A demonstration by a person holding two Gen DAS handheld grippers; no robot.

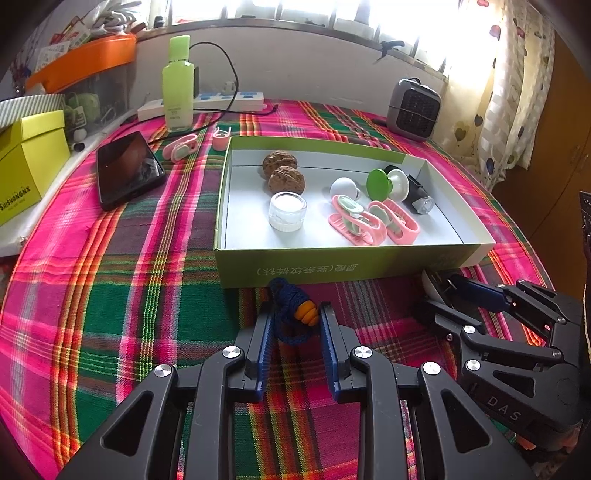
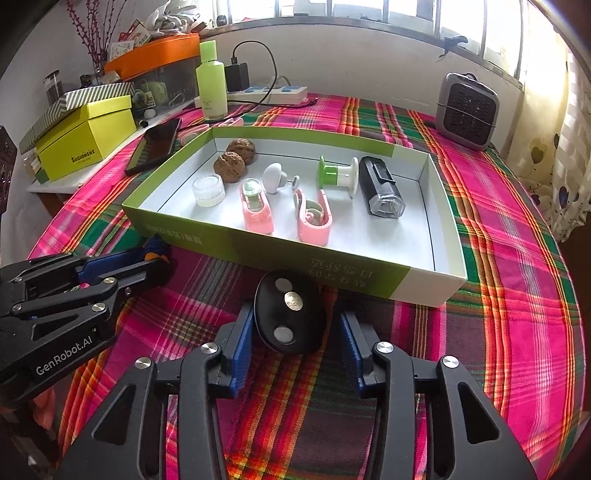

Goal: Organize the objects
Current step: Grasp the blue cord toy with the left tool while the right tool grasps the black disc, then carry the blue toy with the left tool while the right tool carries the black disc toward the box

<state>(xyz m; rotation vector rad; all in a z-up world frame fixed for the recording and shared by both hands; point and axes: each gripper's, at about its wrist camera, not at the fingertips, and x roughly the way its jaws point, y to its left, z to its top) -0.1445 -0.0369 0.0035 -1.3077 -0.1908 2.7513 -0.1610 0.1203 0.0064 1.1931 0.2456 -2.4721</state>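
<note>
Daylight from the blown-out window [image 1: 332, 14] washes the far wall (fisheye bending, dark corners), foreground sharp.

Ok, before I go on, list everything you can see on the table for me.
box: 1, green-white, mid tablecloth
walnuts: 2, brown, box, far left
jar: 1, clear, box, beside walnuts
clips: 4, pink, two in box, two behind it
knob: 1, white, in box
spool: 1, green-white, in box
lamp: 1, black, box, right side
phone: 1, black, left of box
bottle: 1, green, far left
heater: 1, grey, far right
cord: 1, blue, orange beads, in left gripper
disc: 1, black, between right gripper's fingers
left gripper: 1, black, shut on cord
right gripper: 1, black, open around disc
</note>
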